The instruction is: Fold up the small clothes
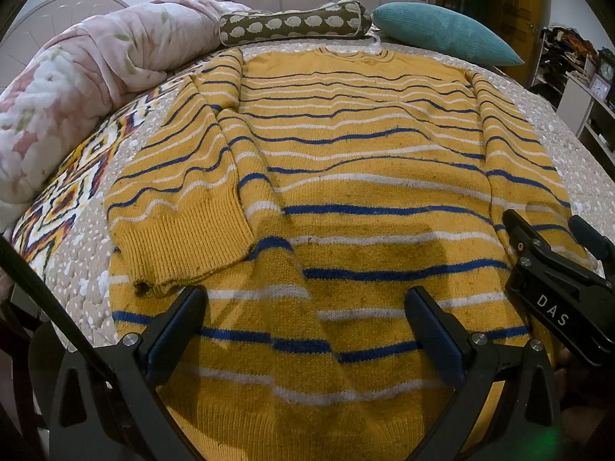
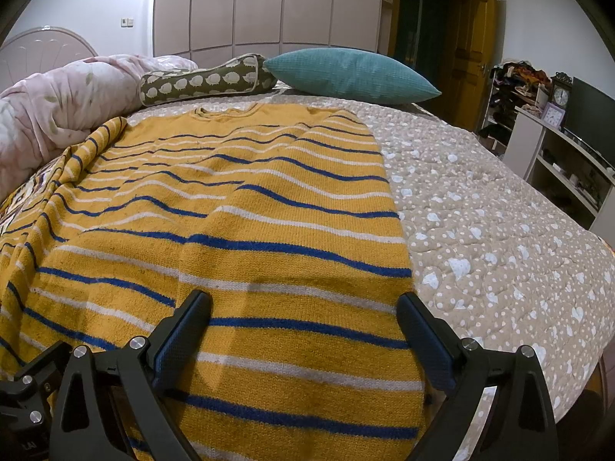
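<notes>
A yellow knit sweater [image 1: 346, 176] with blue and white stripes lies flat on the bed, neck at the far side. Its left sleeve [image 1: 184, 207] is folded down along the body, cuff toward me. My left gripper [image 1: 307, 330] is open and empty, hovering over the hem's middle. My right gripper [image 2: 303, 338] is open and empty above the sweater [image 2: 238, 230] near its right edge and hem. The right gripper also shows at the right in the left wrist view [image 1: 553, 265].
The bed has a beige quilt with white hearts [image 2: 499, 230]. A pink floral duvet [image 1: 77, 88] is piled at the left. A hedgehog-print bolster [image 1: 292, 23] and teal pillow [image 1: 442, 34] lie at the far side. White shelves [image 2: 569, 161] stand to the right.
</notes>
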The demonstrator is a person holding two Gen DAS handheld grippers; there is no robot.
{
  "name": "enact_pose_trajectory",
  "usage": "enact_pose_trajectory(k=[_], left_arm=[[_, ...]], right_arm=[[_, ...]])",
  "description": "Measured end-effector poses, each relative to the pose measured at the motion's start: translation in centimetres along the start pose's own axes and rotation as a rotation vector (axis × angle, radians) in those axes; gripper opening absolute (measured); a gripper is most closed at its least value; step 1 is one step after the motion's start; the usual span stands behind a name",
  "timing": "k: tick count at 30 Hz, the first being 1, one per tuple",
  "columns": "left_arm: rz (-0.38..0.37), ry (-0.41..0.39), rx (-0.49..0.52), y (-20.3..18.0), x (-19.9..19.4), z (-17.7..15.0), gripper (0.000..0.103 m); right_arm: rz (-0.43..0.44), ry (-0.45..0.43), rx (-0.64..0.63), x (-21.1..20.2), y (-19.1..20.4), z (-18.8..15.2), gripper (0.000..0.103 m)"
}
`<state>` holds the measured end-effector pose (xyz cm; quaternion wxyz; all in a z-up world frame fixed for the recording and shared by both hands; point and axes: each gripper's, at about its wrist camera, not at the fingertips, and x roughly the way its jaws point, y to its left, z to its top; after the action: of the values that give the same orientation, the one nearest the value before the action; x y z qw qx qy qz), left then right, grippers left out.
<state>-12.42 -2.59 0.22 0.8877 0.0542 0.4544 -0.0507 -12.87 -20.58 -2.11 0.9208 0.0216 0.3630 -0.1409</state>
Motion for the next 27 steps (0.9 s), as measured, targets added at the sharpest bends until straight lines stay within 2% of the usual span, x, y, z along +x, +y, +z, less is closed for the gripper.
enact_pose_trajectory(k=[5, 7, 8, 9, 10, 11, 12, 13, 14, 17, 18, 19, 20, 22, 24, 26, 27], left_arm=[[-0.024, 0.015, -0.017, 0.5, -0.4, 0.4, 0.102], [-0.029, 0.010, -0.032, 1.1, -0.8, 0.4, 0.096], [-0.026, 0.008, -0.035, 1.2, -0.9, 0.4, 0.087], [-0.021, 0.001, -0.038, 1.4, -1.2, 0.4, 0.074], [-0.019, -0.011, -0.037, 1.6, -1.5, 0.5, 0.067], [-0.021, -0.019, -0.036, 1.8, -1.8, 0.5, 0.047], [-0.035, -0.024, -0.039, 2.1, -2.1, 0.6, 0.022], [-0.065, -0.022, -0.052, 2.6, -2.4, 0.6, 0.012], [-0.092, -0.017, -0.078, 3.3, -2.7, 0.7, 0.007], [-0.162, -0.033, -0.158, 6.0, -3.7, 0.9, 0.007], [-0.162, -0.047, -0.189, 7.1, -4.1, 0.9, 0.004], [-0.134, -0.061, -0.204, 7.8, -4.5, 1.0, 0.000], [-0.084, -0.096, -0.230, 9.2, -5.2, 1.1, 0.000], [-0.040, -0.134, -0.286, 11.9, -6.1, 1.5, 0.000], [0.043, -0.151, -0.356, 15.3, -6.6, 1.8, 0.000], [0.168, -0.165, -0.423, 18.8, -6.8, 2.0, 0.000], [0.192, -0.162, -0.444, 20.1, -7.0, 2.1, 0.000]], right_arm=[[0.000, -0.007, 0.000, -0.1, 0.0, -0.1, 0.099], [0.000, -0.007, 0.001, -0.1, 0.0, -0.1, 0.099], [0.000, -0.007, 0.001, -0.1, 0.0, -0.1, 0.100], [0.000, -0.008, 0.001, -0.1, 0.0, 0.0, 0.100], [0.000, -0.010, 0.001, -0.1, 0.0, -0.1, 0.100], [0.000, -0.010, 0.001, -0.1, 0.0, -0.1, 0.100], [0.000, -0.010, 0.001, -0.1, 0.0, -0.1, 0.100], [0.000, -0.010, 0.001, -0.1, 0.0, -0.1, 0.100], [0.000, -0.010, 0.001, -0.1, 0.0, -0.1, 0.100], [0.001, -0.010, 0.000, -0.1, 0.0, -0.1, 0.100], [0.000, -0.010, 0.000, -0.1, 0.0, -0.2, 0.100], [0.001, -0.011, 0.000, -0.1, 0.0, -0.1, 0.100], [0.000, -0.011, 0.001, -0.1, 0.1, -0.2, 0.100], [0.000, -0.011, 0.001, -0.1, 0.1, -0.2, 0.100], [-0.001, -0.011, 0.001, -0.1, 0.1, -0.2, 0.100], [-0.002, -0.012, 0.000, -0.1, 0.1, -0.2, 0.100], [-0.002, -0.013, 0.000, -0.1, 0.1, -0.2, 0.100]])
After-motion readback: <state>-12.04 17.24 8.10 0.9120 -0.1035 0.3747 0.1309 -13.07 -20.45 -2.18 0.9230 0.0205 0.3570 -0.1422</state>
